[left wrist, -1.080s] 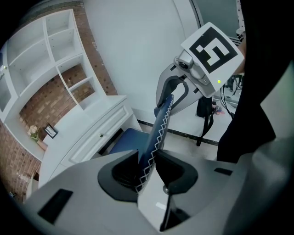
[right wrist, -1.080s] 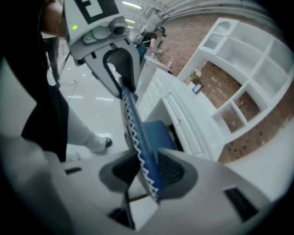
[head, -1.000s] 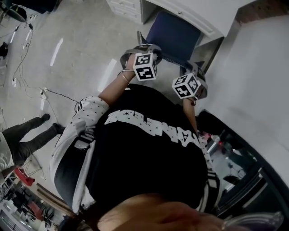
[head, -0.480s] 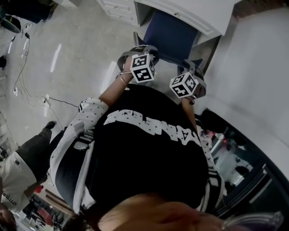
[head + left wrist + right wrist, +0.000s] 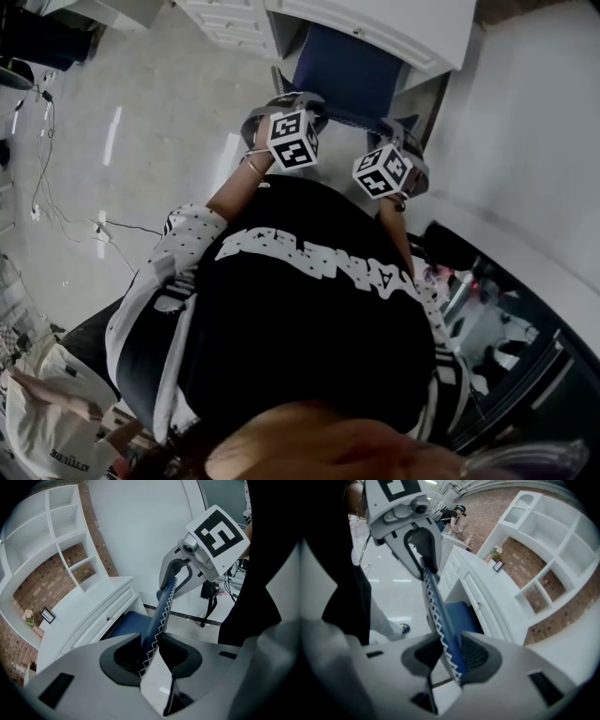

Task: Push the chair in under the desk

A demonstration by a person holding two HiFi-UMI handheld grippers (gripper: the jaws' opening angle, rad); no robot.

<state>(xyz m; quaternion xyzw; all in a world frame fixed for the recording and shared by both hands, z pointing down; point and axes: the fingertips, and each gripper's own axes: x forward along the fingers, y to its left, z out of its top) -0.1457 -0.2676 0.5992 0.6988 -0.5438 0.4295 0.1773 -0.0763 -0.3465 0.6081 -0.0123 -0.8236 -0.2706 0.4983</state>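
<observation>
The chair (image 5: 349, 67) stands on the pale floor (image 5: 159, 141) facing the white desk (image 5: 394, 28). Its blue seat (image 5: 123, 624) is partly under the desk's front edge, and its backrest (image 5: 161, 613) stands outside. The left gripper (image 5: 150, 654) is clamped narrowly on the backrest's top edge near its left corner, with the white-stitched blue padding pinched between its jaws. The right gripper (image 5: 452, 660) pinches the same edge near the right corner in the same way. Drawers (image 5: 230, 19) sit at the desk's left end. White shelves (image 5: 61, 536) rise behind the desk.
</observation>
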